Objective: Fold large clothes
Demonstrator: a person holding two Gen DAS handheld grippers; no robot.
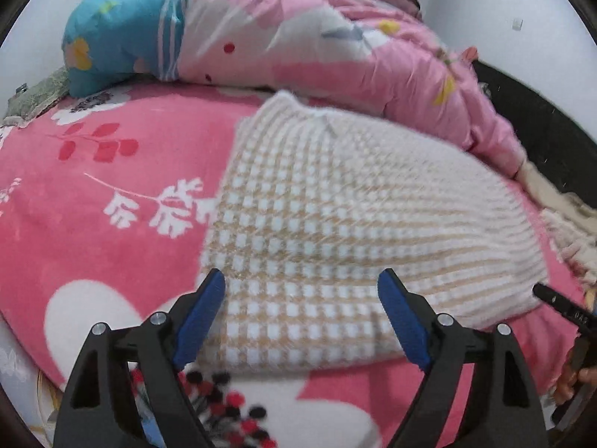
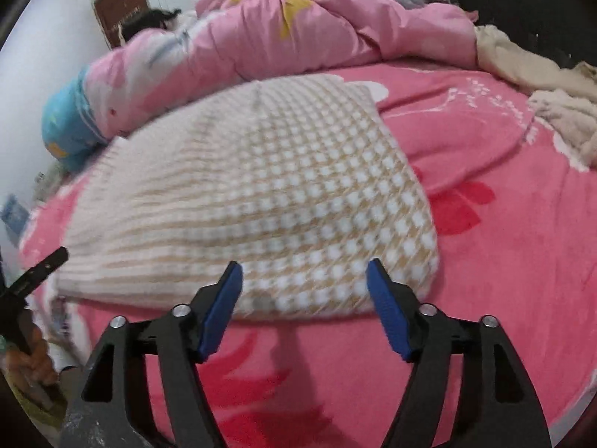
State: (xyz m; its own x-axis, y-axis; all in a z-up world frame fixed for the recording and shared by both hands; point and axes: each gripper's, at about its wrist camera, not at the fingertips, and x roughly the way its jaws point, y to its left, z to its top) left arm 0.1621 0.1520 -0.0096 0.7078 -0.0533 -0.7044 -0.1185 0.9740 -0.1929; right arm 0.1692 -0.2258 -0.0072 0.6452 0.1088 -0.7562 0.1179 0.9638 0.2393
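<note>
Checked sweater (image 1: 335, 224) lies folded into a compact bundle on pink bedspread (image 1: 93, 194) | left gripper (image 1: 302, 313) wide open, empty | right gripper (image 2: 304, 298) wide open, empty | fold looks nearly finished, perhaps final tidy left

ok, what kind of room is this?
Most likely a bedroom: a bed with a pink flowered blanket, a bunched pink quilt at the back, and a checked sweater laid on it.

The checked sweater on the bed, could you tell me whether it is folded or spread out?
Folded: the sweater lies as a compact block, no sleeves showing.
</note>
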